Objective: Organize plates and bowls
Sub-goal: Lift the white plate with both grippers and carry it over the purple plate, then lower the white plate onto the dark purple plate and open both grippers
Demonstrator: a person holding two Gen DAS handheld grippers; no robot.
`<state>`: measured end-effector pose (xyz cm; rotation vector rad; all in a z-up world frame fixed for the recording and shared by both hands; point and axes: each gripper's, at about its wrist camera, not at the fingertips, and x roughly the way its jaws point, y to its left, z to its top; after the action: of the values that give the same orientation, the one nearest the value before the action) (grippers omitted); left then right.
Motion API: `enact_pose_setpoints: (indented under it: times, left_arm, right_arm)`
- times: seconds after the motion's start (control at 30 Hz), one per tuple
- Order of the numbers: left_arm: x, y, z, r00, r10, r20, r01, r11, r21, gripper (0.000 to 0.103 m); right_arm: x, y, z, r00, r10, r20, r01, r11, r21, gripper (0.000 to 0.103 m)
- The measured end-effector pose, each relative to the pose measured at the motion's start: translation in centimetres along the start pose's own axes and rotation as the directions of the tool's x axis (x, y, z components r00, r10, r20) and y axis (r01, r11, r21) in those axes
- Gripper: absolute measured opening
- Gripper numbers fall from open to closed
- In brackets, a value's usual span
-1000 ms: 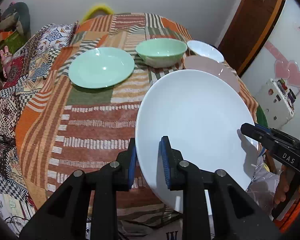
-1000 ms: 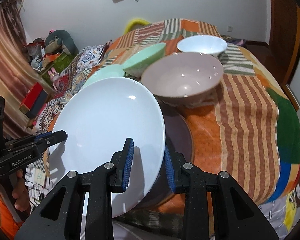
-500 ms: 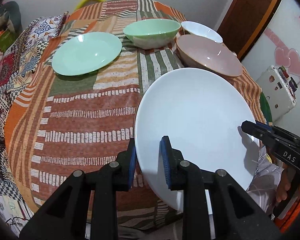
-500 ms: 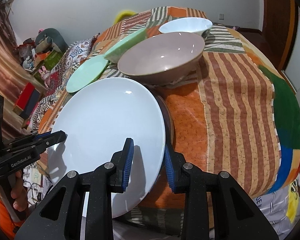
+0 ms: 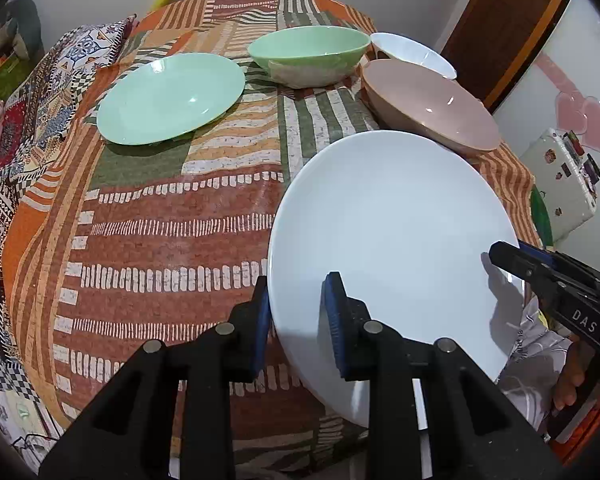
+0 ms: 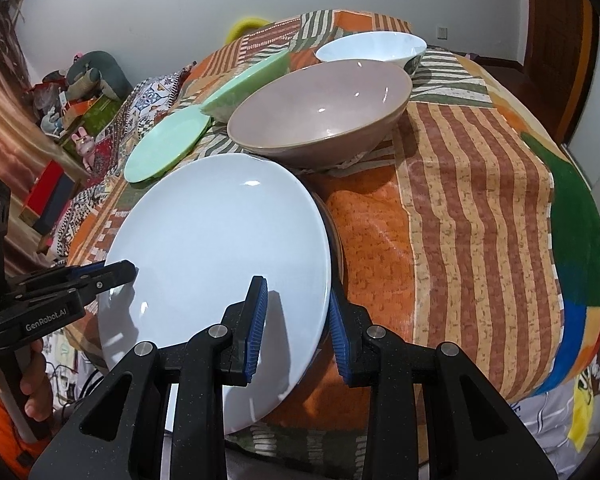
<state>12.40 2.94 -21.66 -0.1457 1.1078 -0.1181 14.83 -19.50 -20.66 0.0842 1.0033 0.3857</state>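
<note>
**White plate gripped on both rims, low over the patterned cloth**

White plate (image 5: 392, 232) is round, glossy, shallow, empty. It sits tilted at the near edge of the table (image 5: 172, 216), between both grippers. In the right wrist view a darker rim shows just under its far right edge; could be another plate beneath, hard to tell.

Left gripper (image 5: 296, 312): blue ribbed pads close together, plate's near-left rim between them, pinched. Right gripper (image 6: 296, 312): nearly closed, blue pads either side of the plate's right rim, gripping it. Each gripper shows in the other's view clamped on the opposite edge, with a hand on its handle.

Other dishes, all empty, all smooth and glazed:
- green plate (image 5: 172, 98), flat on the cloth, far left.
- green bowl (image 5: 308, 54), wide, behind it, pale outside.
- pink-beige bowl (image 6: 320, 108), wide and shallow, just beyond the white plate, brownish outer wall.
- white bowl (image 6: 372, 50), smaller, farthest back, just behind the pink-beige bowl.

Tablecloth is patchwork print: orange, rust, green and cream stripes.
</note>
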Motion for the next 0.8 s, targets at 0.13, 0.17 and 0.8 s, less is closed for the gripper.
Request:
enact_pose_setpoints:
  times: [0.13, 0.17, 0.8]
  left_arm:
    - [0.7, -0.7, -0.1, 0.998, 0.064, 0.005, -0.065, 0.997, 0.041, 0.026]
    - [0.7, -0.8, 0.0, 0.998, 0.066, 0.01, -0.067, 0.996, 0.05, 0.026]
    - [-0.9, 0.1, 1.0, 0.998, 0.001, 0.067, -0.001, 1.0, 0.002, 0.026]
  right_arm:
    - [0.1, 0.3, 0.1, 1.0, -0.004, 0.009, 0.004, 1.0, -0.011, 0.029]
    - [0.1, 0.3, 0.2, 1.0, -0.008, 0.01, 0.008, 1.0, -0.014, 0.03]
    - [-0.5, 0.0, 1.1, 0.998, -0.044, 0.053, 0.046, 0.998, -0.038, 0.043]
